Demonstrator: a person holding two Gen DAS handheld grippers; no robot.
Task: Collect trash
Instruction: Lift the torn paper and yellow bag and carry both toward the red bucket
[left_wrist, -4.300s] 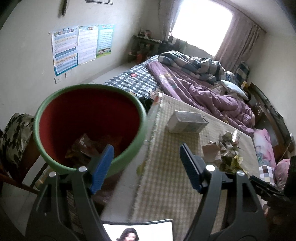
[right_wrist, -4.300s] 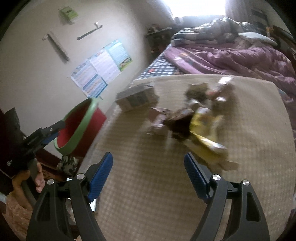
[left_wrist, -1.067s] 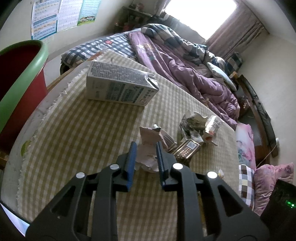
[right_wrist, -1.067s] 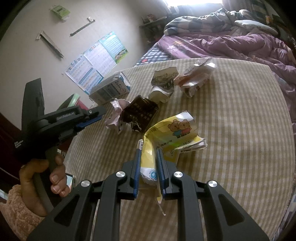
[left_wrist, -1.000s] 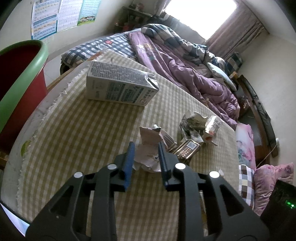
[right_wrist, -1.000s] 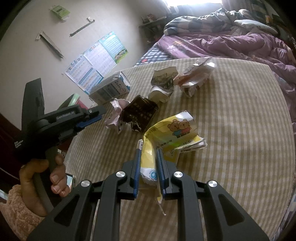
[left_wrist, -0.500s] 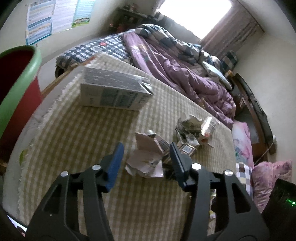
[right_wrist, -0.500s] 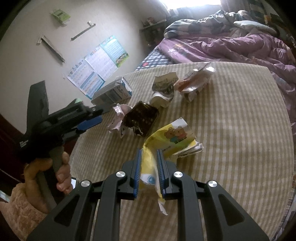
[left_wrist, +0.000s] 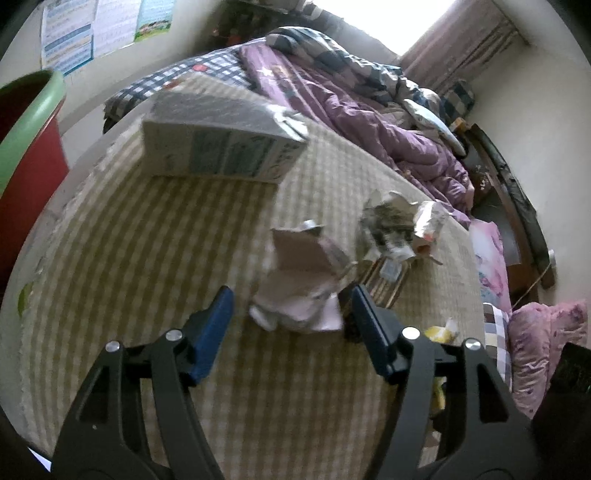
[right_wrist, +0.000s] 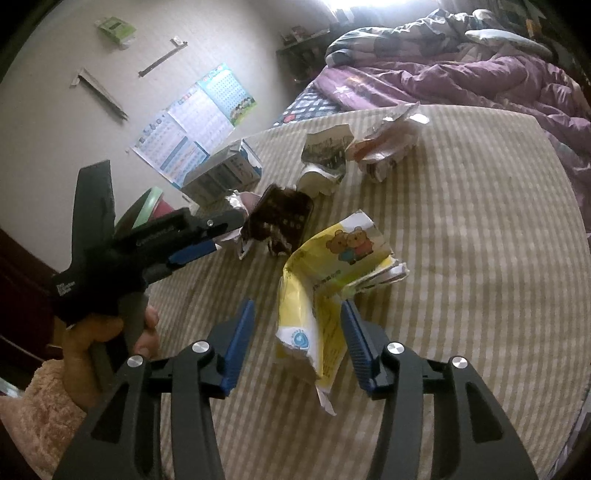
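Observation:
A crumpled pink-white paper (left_wrist: 299, 291) lies on the checked tablecloth (left_wrist: 147, 258) between the blue pads of my left gripper (left_wrist: 290, 301). Those jaws are opening and neither pad presses on the paper. In the right wrist view a yellow wrapper with cartoon bears (right_wrist: 332, 266) rests on the cloth between the fingers of my right gripper (right_wrist: 297, 310). Its jaws are opening too, and the left pad stands clear of the wrapper. The left gripper (right_wrist: 221, 236), held in a hand with a fuzzy pink sleeve, hovers over the paper at the left.
A grey carton (left_wrist: 221, 144) lies at the table's far left, with a red bin with a green rim (left_wrist: 29, 107) beyond the edge. A dark wrapper (right_wrist: 280, 221), a printed crumpled paper (right_wrist: 325, 158) and a silvery wrapper (right_wrist: 388, 144) lie mid-table. A bed with a purple quilt (right_wrist: 461, 77) stands behind.
A second ago both grippers were shut, the left on the pink-white paper and the right on the yellow wrapper. Both have now opened and the pieces lie loose between the pads. The left gripper sank slightly.

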